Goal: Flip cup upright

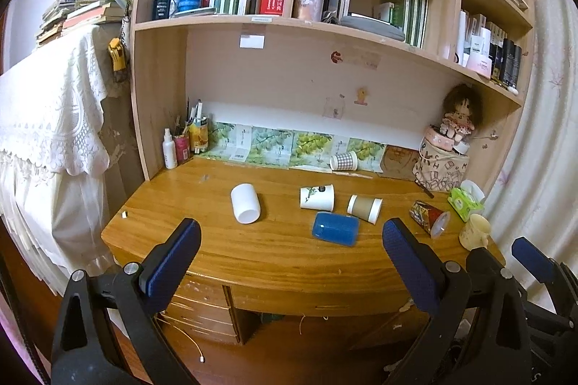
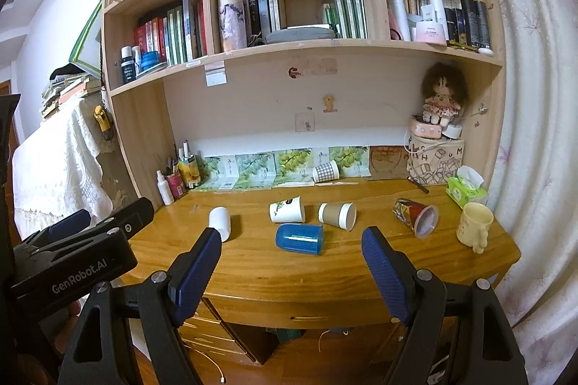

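Desk point(image 2: 325, 273) first, a broad wooden top under the bookshelf, scattered with cups lying on their sides. Both tools hang back off its front edge: the left gripper point(image 1: 289, 262) has its jaws spread wide and empty, and the right gripper point(image 2: 292, 262) is likewise gaping, nothing between the pads. Nearest the middle lies the blue cup point(image 2: 299, 238), translucent plastic by the look of it, so light, fairly stiff, and likely slick on its wall. Left of it rests the white cup point(image 1: 245, 203), apparently smooth plastic or foam, which I'd judge easy to crush if pinched hard. Behind sit the leaf-print paper cup point(image 2: 286, 209) and the brown paper cup point(image 2: 337, 215), thin-walled and springy. Best hold, I reckon, is across the mid-wall, gently, rather than at the soft rim. Far right, the cream mug point(image 2: 474, 227) already stands upright.
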The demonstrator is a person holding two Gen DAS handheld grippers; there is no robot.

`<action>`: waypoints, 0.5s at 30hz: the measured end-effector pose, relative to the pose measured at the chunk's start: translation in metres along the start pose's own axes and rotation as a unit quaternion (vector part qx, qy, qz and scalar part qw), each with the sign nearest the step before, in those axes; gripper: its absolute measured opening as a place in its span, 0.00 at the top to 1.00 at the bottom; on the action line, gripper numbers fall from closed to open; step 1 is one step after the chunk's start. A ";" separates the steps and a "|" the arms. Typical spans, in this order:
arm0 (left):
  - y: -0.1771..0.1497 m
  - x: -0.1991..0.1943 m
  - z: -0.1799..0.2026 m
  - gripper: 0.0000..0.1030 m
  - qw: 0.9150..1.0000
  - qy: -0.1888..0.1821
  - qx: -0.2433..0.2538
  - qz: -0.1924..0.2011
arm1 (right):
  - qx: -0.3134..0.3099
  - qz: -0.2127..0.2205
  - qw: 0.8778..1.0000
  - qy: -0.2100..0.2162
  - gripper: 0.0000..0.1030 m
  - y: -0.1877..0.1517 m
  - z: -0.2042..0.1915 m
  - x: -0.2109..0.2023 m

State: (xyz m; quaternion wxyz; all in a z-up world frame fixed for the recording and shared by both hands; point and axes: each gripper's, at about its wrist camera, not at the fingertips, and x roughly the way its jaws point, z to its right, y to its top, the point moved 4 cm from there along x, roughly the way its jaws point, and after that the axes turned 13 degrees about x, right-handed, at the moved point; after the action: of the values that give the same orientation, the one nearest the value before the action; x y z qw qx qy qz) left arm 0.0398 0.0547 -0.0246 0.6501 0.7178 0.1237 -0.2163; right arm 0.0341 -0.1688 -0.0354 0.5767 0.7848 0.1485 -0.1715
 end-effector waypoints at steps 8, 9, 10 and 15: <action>-0.007 0.008 -0.015 0.02 1.000 -0.019 0.000 -0.018 | 0.007 -0.008 1.000 -0.020 0.22 -0.008 -0.012 0.002; -0.007 0.010 -0.017 0.02 1.000 -0.022 0.000 -0.020 | 0.008 -0.009 1.000 -0.022 0.22 -0.009 -0.014 0.002; -0.008 0.010 -0.018 0.02 0.999 -0.024 0.000 -0.022 | 0.009 -0.009 1.000 -0.024 0.22 -0.009 -0.015 0.002; -0.012 0.014 -0.028 0.02 0.999 -0.023 -0.003 -0.035 | 0.011 -0.013 0.999 -0.028 0.22 -0.012 -0.020 0.003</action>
State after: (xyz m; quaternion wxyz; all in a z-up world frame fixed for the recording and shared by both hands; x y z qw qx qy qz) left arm 0.0505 0.0825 -0.0399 0.6472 0.7057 0.1342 -0.2551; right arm 0.0340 -0.1460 -0.0413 0.5694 0.7844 0.1402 -0.2022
